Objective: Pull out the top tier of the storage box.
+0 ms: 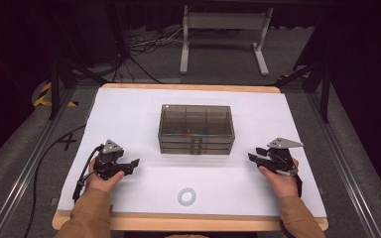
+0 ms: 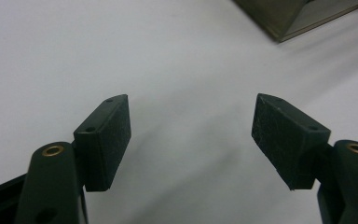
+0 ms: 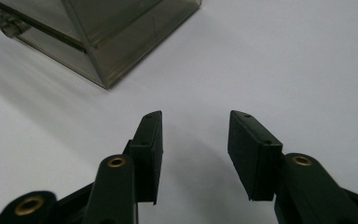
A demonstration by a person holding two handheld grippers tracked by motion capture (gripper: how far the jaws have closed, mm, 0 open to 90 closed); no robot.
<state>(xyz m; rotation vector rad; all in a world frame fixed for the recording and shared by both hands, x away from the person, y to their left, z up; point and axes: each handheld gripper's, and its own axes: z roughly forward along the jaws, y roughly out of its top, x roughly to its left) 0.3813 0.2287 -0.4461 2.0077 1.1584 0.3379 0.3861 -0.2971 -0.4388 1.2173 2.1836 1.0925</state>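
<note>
Nothing's underway yet: the smoky 3-drawer box (image 1: 196,130) sits mid-table with drawers closed, a small white ring (image 1: 187,197) lies untouched near the front edge, and left gripper (image 1: 131,164) and right gripper (image 1: 252,155) rest spread, empty.

Tan sleeves (image 1: 87,213), black tongs (image 1: 135,164) with brass-ringed screw holes, grey three-cornered plates, and seemingly black trailing cables.

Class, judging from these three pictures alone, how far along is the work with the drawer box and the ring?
Nothing looks done: the smoky drawer box sits closed mid-table and the white ring lies alone near the front edge. Nothing is in hand: the left gripper and right gripper are open and empty. Everything remains.
</note>
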